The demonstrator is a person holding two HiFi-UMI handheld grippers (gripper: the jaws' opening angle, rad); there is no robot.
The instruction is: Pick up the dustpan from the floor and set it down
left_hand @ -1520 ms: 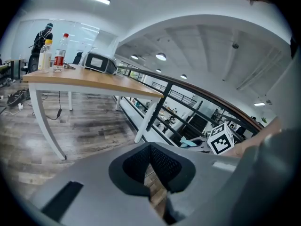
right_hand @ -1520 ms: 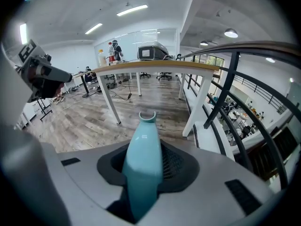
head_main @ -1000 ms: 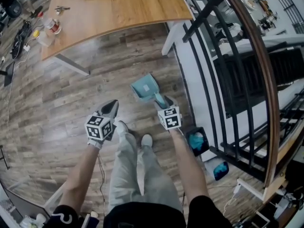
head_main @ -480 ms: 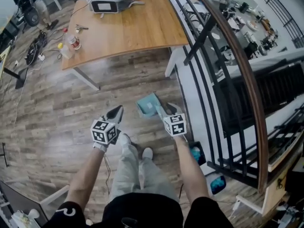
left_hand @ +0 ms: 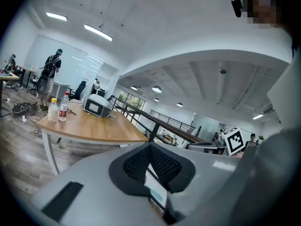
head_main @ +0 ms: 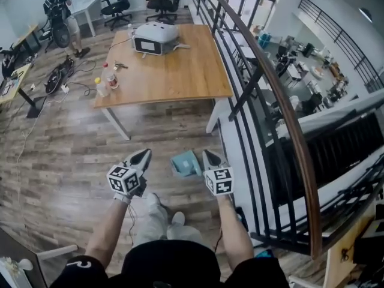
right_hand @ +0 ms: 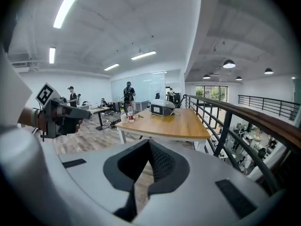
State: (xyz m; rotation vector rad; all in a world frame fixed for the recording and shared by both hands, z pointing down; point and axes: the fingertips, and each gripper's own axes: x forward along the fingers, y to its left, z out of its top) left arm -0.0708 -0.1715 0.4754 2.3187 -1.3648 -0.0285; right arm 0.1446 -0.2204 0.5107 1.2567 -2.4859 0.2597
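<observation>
While your left gripper and right gripper are pressed together, empty, neither can take the dustpan. Reach in closed and you risk shoving it toward the railing.

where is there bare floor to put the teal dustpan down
Widest bare patch: the wood-plank floor left of the left gripper, up to the light wooden table. A narrower strip lies ahead of the teal plastic dustpan, before that table's near edge. Crowded: the black metal railing close on the right, black cable tangle far left.
</observation>
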